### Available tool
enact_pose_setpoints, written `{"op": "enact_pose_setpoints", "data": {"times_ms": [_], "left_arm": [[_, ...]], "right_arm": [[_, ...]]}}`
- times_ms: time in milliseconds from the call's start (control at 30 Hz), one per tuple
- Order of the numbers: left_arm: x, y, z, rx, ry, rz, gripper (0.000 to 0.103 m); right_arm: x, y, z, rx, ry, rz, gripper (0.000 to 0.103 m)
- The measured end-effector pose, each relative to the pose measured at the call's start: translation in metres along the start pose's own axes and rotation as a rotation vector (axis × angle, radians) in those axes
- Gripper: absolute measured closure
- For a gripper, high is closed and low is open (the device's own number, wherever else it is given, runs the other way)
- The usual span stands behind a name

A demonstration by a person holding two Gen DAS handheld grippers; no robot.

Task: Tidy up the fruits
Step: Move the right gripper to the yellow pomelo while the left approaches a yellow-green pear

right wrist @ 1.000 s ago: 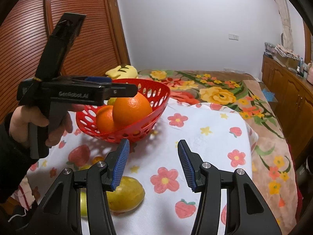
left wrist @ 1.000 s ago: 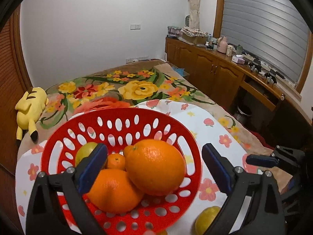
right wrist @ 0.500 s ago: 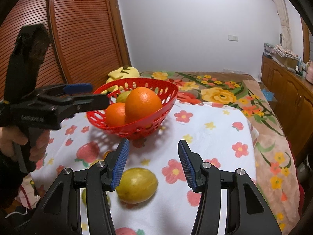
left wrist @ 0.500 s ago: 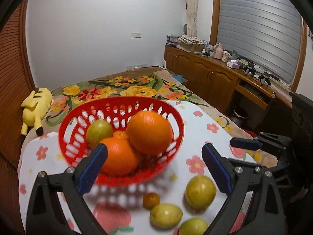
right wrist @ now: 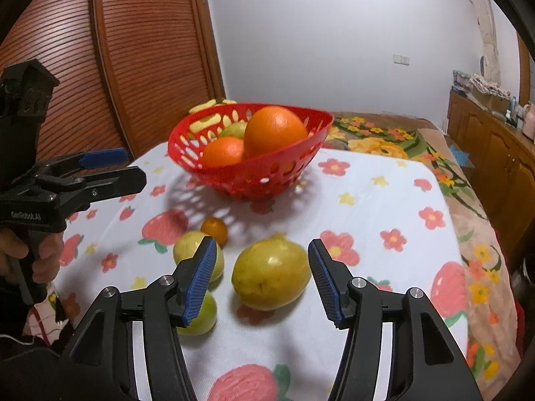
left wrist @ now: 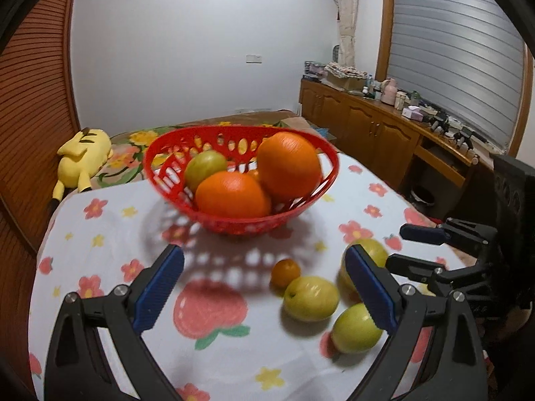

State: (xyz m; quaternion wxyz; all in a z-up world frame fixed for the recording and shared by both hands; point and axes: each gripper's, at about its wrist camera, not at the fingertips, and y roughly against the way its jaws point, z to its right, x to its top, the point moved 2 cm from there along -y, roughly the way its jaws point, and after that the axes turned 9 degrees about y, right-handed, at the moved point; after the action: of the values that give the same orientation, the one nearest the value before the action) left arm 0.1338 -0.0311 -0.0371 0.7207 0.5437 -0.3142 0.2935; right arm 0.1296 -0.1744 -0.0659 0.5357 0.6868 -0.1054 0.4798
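Note:
A red basket on the flowered tablecloth holds two big oranges, a green fruit and a small orange. On the cloth lie a small mandarin, a yellow-green fruit and two more green fruits. My left gripper is open and empty, short of the basket. My right gripper is open, its fingers either side of the yellow-green fruit, not touching.
The table's edges drop to a flowered bed. A yellow plush toy lies on the bed. Wooden cabinets run along the right wall and a slatted wooden door stands left.
My left gripper has pulled back from the basket, bringing the loose fruits into view. My right gripper has moved forward and down around the yellow-green fruit.

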Motion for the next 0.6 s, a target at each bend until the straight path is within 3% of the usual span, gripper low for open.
{"op": "enact_pose_setpoints", "data": {"times_ms": [267,600], "left_arm": [[-0.026,-0.008,-0.013,0.058,0.006,0.02,0.006],[-0.039,-0.014,-0.013,0.021,0.009,-0.002,0.006]], "right_arm": [[-0.011,-0.017,0.0,0.003,-0.018,-0.034,0.038],[-0.014,-0.03,0.001,-0.019,-0.019,-0.062,0.037]]}}
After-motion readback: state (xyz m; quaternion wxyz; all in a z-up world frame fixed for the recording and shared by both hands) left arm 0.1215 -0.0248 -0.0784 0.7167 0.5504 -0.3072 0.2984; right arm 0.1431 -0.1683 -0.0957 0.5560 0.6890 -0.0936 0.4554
